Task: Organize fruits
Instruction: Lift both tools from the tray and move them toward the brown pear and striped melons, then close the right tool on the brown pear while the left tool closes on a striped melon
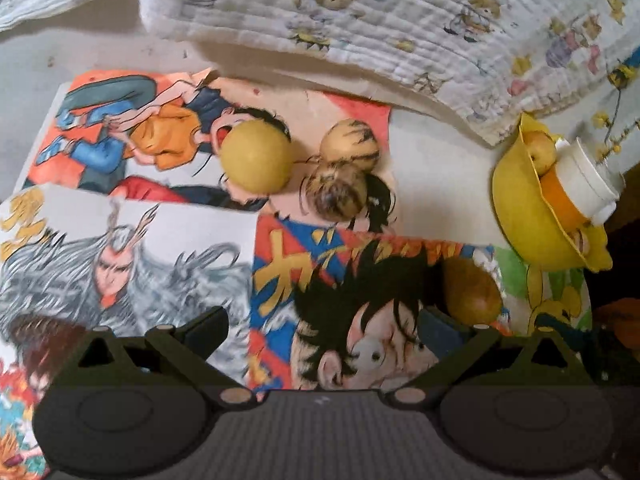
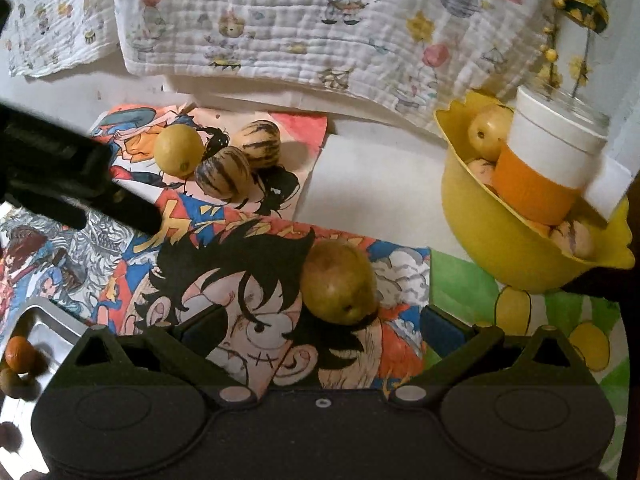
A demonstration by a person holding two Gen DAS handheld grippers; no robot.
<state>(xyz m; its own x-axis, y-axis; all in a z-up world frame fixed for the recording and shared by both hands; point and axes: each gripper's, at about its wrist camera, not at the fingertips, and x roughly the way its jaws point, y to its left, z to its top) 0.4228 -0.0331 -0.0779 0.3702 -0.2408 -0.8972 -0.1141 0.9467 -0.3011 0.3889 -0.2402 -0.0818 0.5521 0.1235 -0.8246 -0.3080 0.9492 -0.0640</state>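
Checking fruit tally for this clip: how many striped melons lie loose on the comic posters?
2: striped melon behind, striped melon in front, touching, right of the yellow pear. Similar striped fruit sits in the yellow bowl; more may be hidden.

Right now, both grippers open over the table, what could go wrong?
1. The green-brown pear lies loose just ahead of the open right gripper; a careless close could roll it off the posters.
2. The yellow bowl looks tilted and already holds fruit plus an orange-and-white cup; adding more may spill it.
3. The yellow round fruit and two striped melons sit bunched together; grabbing one likely nudges the others.
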